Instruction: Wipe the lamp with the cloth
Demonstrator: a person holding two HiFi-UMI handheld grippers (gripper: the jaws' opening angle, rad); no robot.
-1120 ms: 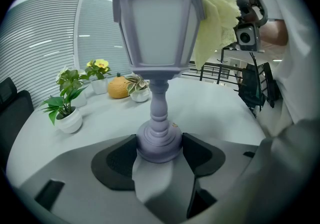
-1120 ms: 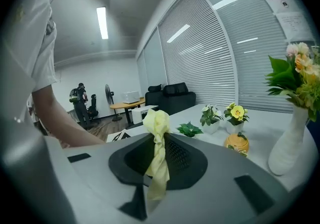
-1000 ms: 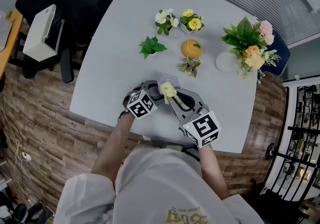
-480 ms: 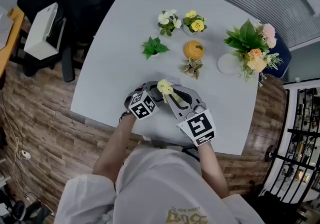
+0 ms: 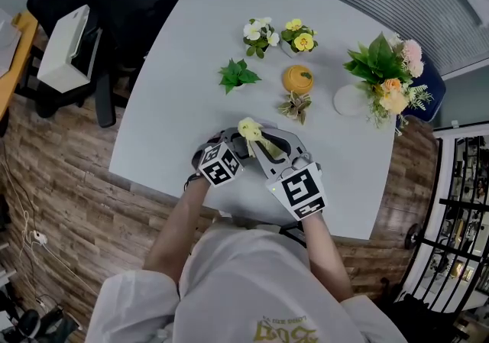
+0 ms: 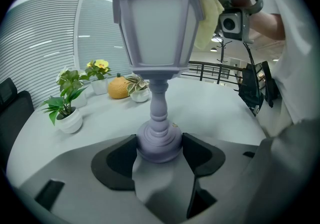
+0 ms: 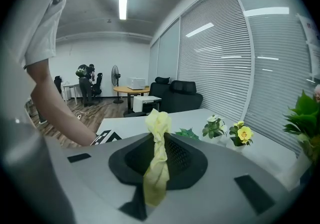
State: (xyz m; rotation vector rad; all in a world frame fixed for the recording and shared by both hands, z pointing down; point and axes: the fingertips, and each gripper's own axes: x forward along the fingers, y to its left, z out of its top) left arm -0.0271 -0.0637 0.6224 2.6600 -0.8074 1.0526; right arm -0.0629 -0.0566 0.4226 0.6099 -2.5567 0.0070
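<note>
Left gripper: jaws clamped on the lamp's round base, one pad at 9 o'clock and one at 3. Lamp is lilac with a lantern head and stands upright on the table. Its cap is cut off by the top edge of the left gripper view, so it can't be made out (the yellow cloth drapes over the head from 12 to 2 o'clock, touching its right side). Right gripper: jaws pinched on the cloth, a twisted strip running up between them with a bunched end poking past the tips. The right gripper view doesn't show the lamp at all. In the head view both grippers sit at the table's 6 o'clock edge with the cloth bundle where their tips meet; the lamp there is almost fully hidden under cloth and gripper bodies. Small potted plants and an orange round pot are at 12 o'clock of the grippers, well apart. A bouquet is at 2 o'clock.
</note>
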